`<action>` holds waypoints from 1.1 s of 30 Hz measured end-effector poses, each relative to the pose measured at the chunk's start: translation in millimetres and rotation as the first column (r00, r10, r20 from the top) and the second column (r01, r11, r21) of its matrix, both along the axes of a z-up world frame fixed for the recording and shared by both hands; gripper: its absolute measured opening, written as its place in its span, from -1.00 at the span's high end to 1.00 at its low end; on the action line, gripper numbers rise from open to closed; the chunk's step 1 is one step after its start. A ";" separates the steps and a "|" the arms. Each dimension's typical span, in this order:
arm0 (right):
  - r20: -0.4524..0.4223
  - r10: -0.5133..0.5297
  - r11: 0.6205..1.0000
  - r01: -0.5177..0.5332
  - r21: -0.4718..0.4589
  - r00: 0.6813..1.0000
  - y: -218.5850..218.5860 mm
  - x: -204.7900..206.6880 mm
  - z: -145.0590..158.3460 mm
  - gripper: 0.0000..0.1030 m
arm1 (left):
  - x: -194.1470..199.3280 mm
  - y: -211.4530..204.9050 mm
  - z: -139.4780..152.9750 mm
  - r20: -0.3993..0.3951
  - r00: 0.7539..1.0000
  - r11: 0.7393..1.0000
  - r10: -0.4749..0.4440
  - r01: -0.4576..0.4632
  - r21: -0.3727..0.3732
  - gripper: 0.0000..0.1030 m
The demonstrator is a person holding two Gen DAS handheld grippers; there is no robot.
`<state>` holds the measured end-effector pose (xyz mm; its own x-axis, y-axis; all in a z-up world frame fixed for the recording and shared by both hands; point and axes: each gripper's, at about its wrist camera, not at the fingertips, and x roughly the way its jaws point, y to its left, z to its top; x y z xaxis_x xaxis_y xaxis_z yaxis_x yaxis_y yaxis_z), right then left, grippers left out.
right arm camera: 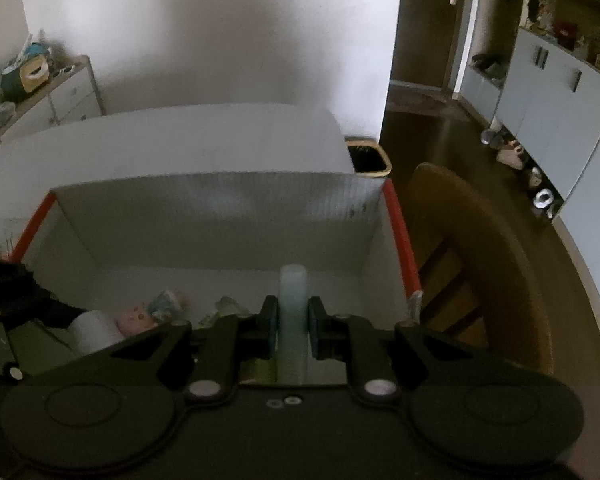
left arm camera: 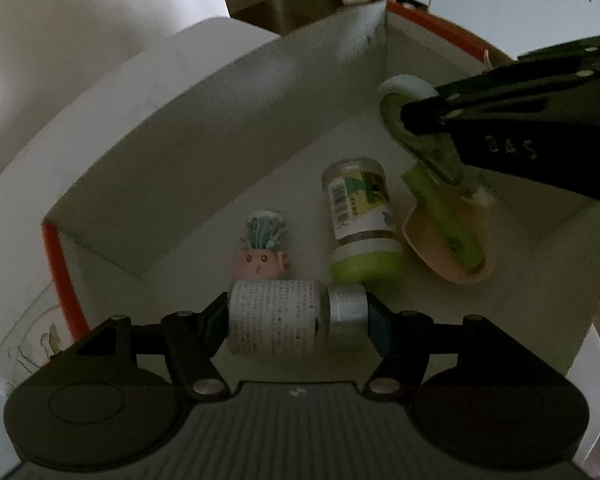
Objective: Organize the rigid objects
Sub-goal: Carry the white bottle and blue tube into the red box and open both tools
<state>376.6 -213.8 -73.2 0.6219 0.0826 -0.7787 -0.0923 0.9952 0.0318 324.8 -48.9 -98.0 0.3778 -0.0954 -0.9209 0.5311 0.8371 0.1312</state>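
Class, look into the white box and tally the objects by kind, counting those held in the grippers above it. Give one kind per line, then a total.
Bottles: 2, the white-labelled bottle in the left gripper and the green-capped bottle
Cactus figurine: 1
Scoop: 1
Pale ring-handled tool in the right gripper: 1
Total: 5

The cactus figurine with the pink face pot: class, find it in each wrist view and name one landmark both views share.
Left wrist view: the cactus figurine stands on the box floor, lower centre, just beyond the white bottle held in the left hand-held gripper.
Right wrist view: it shows at lower left, partly hidden behind the gripper body.
Shared landmark: the box's orange-red edge.
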 end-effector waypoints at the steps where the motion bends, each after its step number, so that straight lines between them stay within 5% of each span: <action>1: -0.009 0.003 1.000 -0.003 0.002 1.000 0.4 0.9 -1.9 0.72 | 1.2 -2.6 -0.7 -0.008 1.000 1.000 -0.006 0.006 0.013 -0.33; 18: -0.040 0.010 0.997 -0.006 0.078 0.999 -12.4 -11.3 2.3 0.54 | 1.8 -30.1 -9.1 -0.010 0.997 0.990 -0.076 0.077 0.115 -0.43; 33: -0.030 -0.033 0.990 0.037 0.136 0.999 -25.0 -41.9 17.5 0.35 | -19.9 -13.7 2.9 0.045 0.996 0.992 -0.075 0.070 0.105 -0.47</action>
<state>334.7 -238.8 -55.7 0.6047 0.1677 -0.7786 -0.0547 0.9840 0.1694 304.9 -62.6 -95.1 0.4185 -0.0299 -0.9077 0.5808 0.7772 0.2421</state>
